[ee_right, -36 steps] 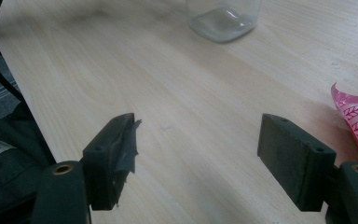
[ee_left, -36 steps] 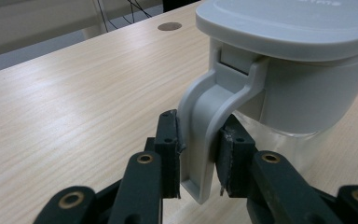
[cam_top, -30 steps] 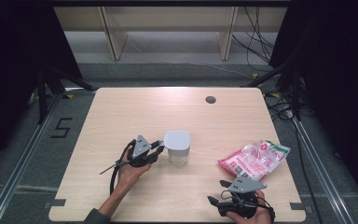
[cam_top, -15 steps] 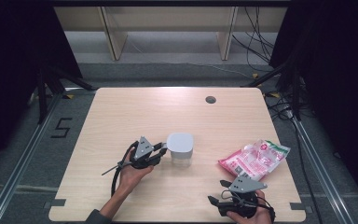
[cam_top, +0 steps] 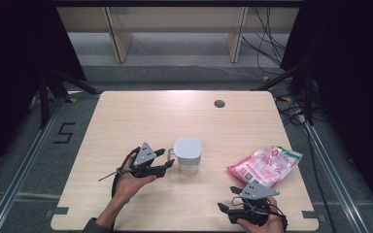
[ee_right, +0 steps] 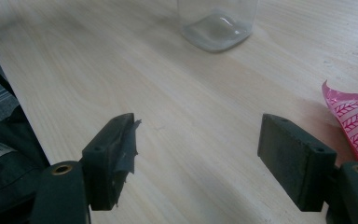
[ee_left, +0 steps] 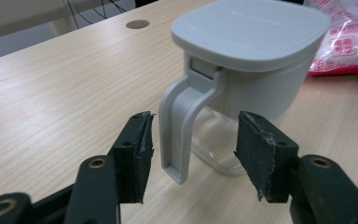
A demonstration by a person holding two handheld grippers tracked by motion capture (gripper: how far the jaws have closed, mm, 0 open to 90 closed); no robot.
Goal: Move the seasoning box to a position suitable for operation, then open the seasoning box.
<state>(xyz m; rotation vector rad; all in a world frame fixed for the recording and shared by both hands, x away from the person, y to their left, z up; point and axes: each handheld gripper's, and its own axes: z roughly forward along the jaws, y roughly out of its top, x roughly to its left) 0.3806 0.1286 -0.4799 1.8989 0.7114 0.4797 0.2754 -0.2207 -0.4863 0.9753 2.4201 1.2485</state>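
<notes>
Left gripper view: the jar's grey handle (ee_left: 179,126) is seen between the spread, untouching jaws of the left gripper (ee_left: 191,156).

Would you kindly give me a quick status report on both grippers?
Left gripper open, jaws straddling the jug handle, not clamped. Right gripper open, idle over bare table. Pink bag clear of jug.

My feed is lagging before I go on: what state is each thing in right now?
Jar: upright on the table, grey lid shut, handle between the left gripper's jaws, not yet clamped.
Pink bag: lying flat, untouched.
Left gripper: open around the handle.
Right gripper: open, holding nothing, near the table's front edge.
</notes>
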